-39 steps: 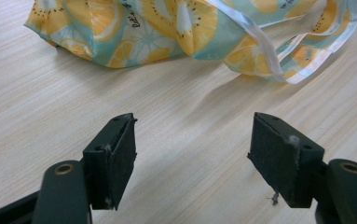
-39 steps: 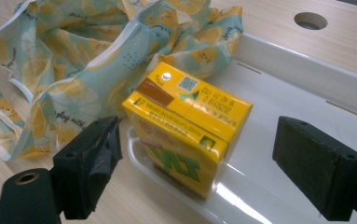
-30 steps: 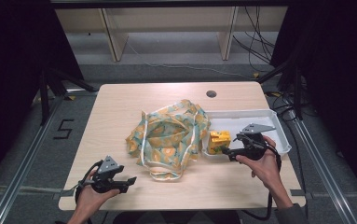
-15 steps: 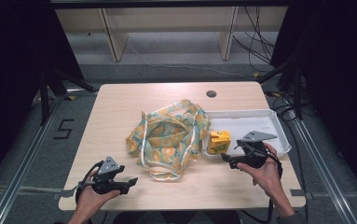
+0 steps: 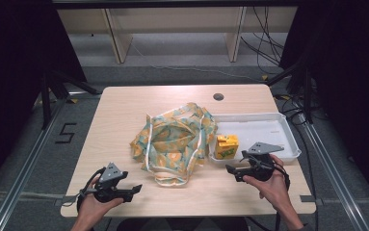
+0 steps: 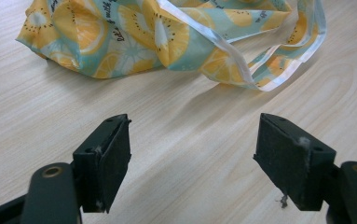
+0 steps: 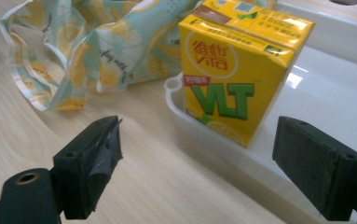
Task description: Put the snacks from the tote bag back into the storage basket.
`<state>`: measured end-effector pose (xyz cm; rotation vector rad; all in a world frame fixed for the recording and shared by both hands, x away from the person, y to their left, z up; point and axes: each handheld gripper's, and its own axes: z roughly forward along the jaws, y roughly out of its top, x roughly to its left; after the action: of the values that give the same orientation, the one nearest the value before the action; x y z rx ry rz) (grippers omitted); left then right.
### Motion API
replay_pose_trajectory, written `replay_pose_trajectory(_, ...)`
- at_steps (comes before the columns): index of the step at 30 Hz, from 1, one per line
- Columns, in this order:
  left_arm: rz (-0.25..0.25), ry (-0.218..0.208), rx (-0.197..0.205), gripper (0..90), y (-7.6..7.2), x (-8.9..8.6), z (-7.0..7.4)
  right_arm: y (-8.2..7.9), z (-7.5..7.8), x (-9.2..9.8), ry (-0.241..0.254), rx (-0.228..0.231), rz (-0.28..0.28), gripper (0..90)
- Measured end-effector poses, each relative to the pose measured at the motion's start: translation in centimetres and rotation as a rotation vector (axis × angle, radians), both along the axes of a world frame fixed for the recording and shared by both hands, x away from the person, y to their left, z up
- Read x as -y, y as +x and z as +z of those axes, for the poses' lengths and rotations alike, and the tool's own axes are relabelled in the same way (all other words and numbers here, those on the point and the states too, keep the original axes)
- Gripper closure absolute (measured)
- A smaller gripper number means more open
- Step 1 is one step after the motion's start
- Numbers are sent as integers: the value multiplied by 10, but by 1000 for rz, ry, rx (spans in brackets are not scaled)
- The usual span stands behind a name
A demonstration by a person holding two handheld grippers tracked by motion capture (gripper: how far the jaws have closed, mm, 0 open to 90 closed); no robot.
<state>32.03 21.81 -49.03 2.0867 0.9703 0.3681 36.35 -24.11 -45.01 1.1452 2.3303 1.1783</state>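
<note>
— Two grippers on the list; where are they, and how do the jaws stand?

— My left gripper [image 5: 135,188] sits near the front edge of the wooden table [image 5: 124,110], over bare wood. Its jaws have just been opening and now stand wide, with nothing between them. My right gripper [image 5: 230,170] hovers by the front rim of the white tray [image 5: 269,126], jaws wide apart and gripping nothing.

— Open room?

— Bare wood runs along the front edge and the whole left side. The fruit-print tote bag [image 5: 175,139] lies crumpled mid-table, its handle loop [image 6: 278,70] trailing toward my left gripper but well clear of it.

— Containers and contents?

— One tray, right side. One yellow lemon tea carton [image 7: 234,70] stands upright in its near left corner, just beside the bag, straight ahead of my right gripper.
</note>
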Motion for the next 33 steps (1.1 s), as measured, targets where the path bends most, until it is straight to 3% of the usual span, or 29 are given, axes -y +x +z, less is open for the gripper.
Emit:
replay_pose_trajectory(1, 13, -13, 5, 259, -1, 1, -1, 0, -1, 0, -6, 18, 11, 163)
replay_pose_trajectory(2, 24, -24, -6, 259, -1, 2, -1, -1, -1, -1, -14, 3, 19, 163)
replay_pose_trajectory(4, -5, -4, 7, 259, -1, 0, 0, -3, -3, -4, -5, 0, 17, 163)
replay_pose_trajectory(6, -4, -6, 9, 259, -2, 1, 0, -4, -4, -4, -10, -7, 25, 163)
replay_pose_trajectory(7, 0, -2, 12, 259, -2, 1, 0, -4, -6, -4, -8, 13, 28, 163)
replay_pose_trajectory(10, 9, -12, 2, 259, -3, 1, 0, -7, -8, -6, 1, -14, 19, 163)
replay_pose_trajectory(14, 17, -27, 3, 259, -4, 2, -1, -7, -10, -5, -12, -5, 34, 163)
replay_pose_trajectory(16, 16, -22, -1, 259, -4, 2, 0, -9, -11, -5, -8, -23, 35, 163)
replay_pose_trajectory(18, -2, -4, 5, 259, -4, 1, 1, -8, -12, -4, -13, -8, 32, 163)
replay_pose_trajectory(24, -9, 4, 9, 259, -5, 1, 1, -13, -17, -1, -16, -22, 30, 163)
replay_pose_trajectory(25, 26, -41, 0, 259, -6, 5, -1, -15, -17, -1, -22, -34, 35, 163)
replay_pose_trajectory(26, 14, -12, 6, 259, -6, 3, 0, -15, -19, 0, -24, -24, 37, 163)
replay_pose_trajectory(27, 12, -11, 3, 259, -6, 4, -1, -19, -19, -1, -13, -58, 27, 163)
replay_pose_trajectory(28, 3, -11, -4, 259, -7, 4, 0, -18, -21, 0, -24, -28, 41, 163)
replay_pose_trajectory(32, -14, 0, -5, 259, -8, 5, -1, -23, -24, -1, -27, -22, 60, 163)
replay_pose_trajectory(33, -23, 8, 5, 259, -8, 5, -1, -25, -24, -1, -29, -41, 65, 163)
